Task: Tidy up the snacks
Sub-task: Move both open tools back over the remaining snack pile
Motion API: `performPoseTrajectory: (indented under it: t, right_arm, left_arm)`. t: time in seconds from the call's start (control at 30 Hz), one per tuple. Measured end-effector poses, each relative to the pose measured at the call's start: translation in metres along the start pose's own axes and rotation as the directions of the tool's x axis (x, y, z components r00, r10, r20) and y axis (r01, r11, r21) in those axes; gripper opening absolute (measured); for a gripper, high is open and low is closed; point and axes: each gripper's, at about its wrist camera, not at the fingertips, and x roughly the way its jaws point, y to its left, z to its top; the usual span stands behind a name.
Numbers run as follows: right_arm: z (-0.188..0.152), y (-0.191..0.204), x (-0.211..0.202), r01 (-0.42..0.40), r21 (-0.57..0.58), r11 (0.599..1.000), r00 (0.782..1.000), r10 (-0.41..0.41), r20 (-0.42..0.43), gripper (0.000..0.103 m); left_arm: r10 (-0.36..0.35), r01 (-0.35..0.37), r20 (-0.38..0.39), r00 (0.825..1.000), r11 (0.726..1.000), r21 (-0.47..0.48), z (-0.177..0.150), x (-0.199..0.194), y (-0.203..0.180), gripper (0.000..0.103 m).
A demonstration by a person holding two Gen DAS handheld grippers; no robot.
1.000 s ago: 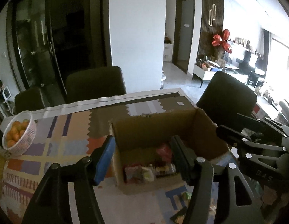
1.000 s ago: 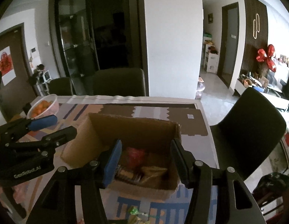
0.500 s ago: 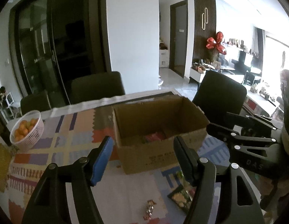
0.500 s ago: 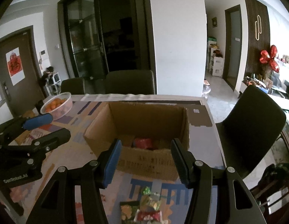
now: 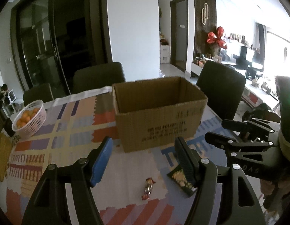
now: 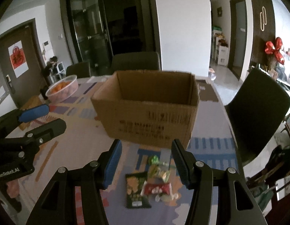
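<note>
Where box [image 5: 159, 112] ends — bare mat [image 5: 122, 170]

Plain brown cardboard box [image 6: 146, 110] at frame centre, printed with dark lettering on the near wall, on a tablecloth [image 5: 70, 131] patterned in blocks of orange, lilac, yellow, blue and white. At lower centre of the right wrist view, a dark green snack packet [image 6: 136, 190] beside a red wrapper [image 6: 158, 188] and pale green sweets [image 6: 159, 170]; in the left wrist view, a red-and-gold candy [image 5: 148, 188]. Left of the box, a pale pink lattice basket [image 5: 30, 119] holding orange fruit [image 5: 25, 117]; black gripper frames, one blue pad [image 5: 101, 161] and one black pad [image 5: 184, 159] each.
</note>
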Motion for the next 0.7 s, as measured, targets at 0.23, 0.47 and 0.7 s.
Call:
performPoseTrajectory:
  t: [0.23, 0.47, 0.7]
  right_arm:
    - [-0.029, 0.005, 0.008, -0.014, -0.019, 1.000, 0.997, 0.013, -0.073, 0.056]
    - [-0.059, 0.011, 0.023, -0.035, -0.027, 0.999, 0.985, 0.030, -0.171, 0.056]
    - [-0.083, 0.014, 0.048, -0.060, -0.022, 0.998, 0.962, 0.052, -0.269, 0.056]
  left_arm:
    - [0.006, -0.005, -0.056, 0.998, 1.000, 0.018, -0.032, 0.008, -0.003, 0.068]
    - [-0.004, 0.008, -0.126, 0.992, 0.999, 0.037, -0.061, 0.021, -0.004, 0.068]
    - [-0.016, 0.023, -0.190, 0.982, 0.999, 0.035, -0.081, 0.041, 0.001, 0.068]
